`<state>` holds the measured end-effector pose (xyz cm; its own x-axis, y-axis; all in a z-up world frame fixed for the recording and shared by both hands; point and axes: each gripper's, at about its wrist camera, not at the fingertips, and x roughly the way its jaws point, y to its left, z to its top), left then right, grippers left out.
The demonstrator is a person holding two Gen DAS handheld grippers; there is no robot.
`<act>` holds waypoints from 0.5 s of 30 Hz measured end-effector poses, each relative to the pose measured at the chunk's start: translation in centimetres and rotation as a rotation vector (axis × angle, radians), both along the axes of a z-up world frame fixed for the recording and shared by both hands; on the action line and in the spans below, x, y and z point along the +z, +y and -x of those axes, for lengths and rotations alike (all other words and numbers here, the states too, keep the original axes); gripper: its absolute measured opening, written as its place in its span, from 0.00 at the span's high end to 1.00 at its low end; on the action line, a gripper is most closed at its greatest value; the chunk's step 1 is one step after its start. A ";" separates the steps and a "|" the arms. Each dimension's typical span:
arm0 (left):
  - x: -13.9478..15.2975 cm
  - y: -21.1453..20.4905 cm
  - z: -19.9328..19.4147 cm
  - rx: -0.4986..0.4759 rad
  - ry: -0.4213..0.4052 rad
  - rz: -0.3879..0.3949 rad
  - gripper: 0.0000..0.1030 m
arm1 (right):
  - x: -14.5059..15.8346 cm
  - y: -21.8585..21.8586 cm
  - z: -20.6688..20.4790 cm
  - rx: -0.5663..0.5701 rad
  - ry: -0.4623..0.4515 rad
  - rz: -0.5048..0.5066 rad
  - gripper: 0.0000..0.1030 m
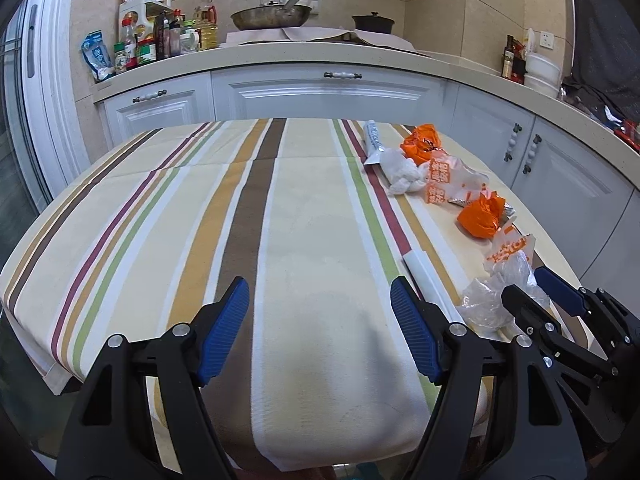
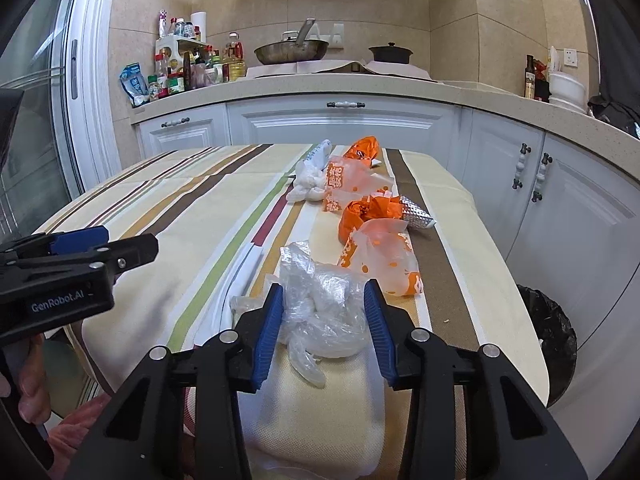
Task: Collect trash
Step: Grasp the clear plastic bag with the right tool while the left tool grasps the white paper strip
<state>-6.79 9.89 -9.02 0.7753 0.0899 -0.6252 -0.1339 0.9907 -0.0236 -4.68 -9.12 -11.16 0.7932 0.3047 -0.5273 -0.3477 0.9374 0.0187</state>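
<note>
- Right gripper (image 2: 324, 324) pinches crumpled clear plastic (image 2: 320, 304) at the table's (image 2: 160, 312) near edge; left gripper (image 1: 320, 332) hovers, spread, empty.
- Next, likely: lift toward the black-lined bin (image 2: 548, 320).

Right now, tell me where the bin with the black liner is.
In the right wrist view the bin stands on the floor at the right edge of the striped table, below the white cabinets.

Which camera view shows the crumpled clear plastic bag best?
The right wrist view: the clear plastic bag sits centred and close, between that hand-held gripper's blue pads. The left wrist view shows it only near the right edge, partly hidden by the right hand-held gripper.
</note>
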 end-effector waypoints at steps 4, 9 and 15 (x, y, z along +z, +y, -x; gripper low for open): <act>0.0 -0.6 -0.1 -0.011 0.004 0.008 0.31 | 0.5 -0.5 0.4 -0.005 -0.012 -0.011 0.60; 0.0 -2.2 -0.4 -0.044 0.007 0.006 0.31 | 1.7 -1.5 1.2 -0.021 -0.048 -0.022 0.60; -0.5 -4.5 -1.0 -0.089 0.014 0.000 0.31 | 3.2 -3.6 1.9 -0.065 -0.093 -0.029 0.60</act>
<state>-5.77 5.35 -9.50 0.7716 0.0210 -0.6357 -0.0456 0.9987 -0.0224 -6.53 -12.71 -7.92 0.8568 0.2650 -0.4424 -0.2873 0.9577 0.0172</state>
